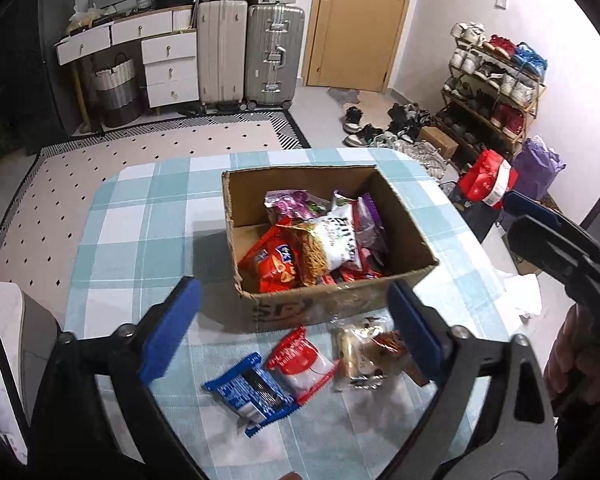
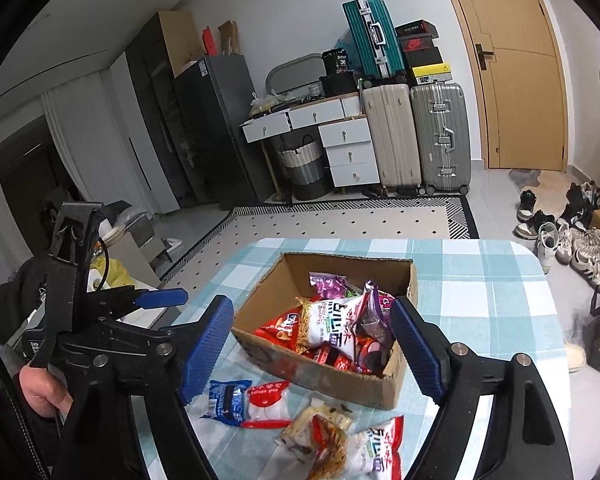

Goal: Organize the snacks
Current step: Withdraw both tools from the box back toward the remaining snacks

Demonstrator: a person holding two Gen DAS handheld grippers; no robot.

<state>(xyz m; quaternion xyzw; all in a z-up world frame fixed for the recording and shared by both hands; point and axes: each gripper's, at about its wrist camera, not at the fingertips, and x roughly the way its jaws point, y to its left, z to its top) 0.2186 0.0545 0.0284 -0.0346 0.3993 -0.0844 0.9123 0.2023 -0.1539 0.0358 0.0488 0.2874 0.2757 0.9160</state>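
A cardboard box (image 1: 404, 216) on the checked tablecloth holds several snack packets, among them a red packet (image 1: 276, 260) and a white noodle packet (image 1: 336, 240). In front of it lie a blue packet (image 1: 252, 394), a red-and-white packet (image 1: 304, 364) and a clear beige packet (image 1: 360, 354). My left gripper (image 1: 292, 292) hangs open above these loose packets, holding nothing. In the right wrist view, my right gripper (image 2: 308, 308) is open and empty over the box (image 2: 340, 380), with the blue packet (image 2: 226, 398) and a noodle packet (image 2: 372, 448) below it.
The table (image 1: 140, 216) has rounded far corners. The right gripper (image 1: 540, 224) shows at the right of the left wrist view, with a hand (image 1: 568, 360) below it. A patterned rug (image 1: 140, 148), suitcases (image 1: 274, 56), a drawer unit and a shoe rack (image 1: 496, 80) stand beyond.
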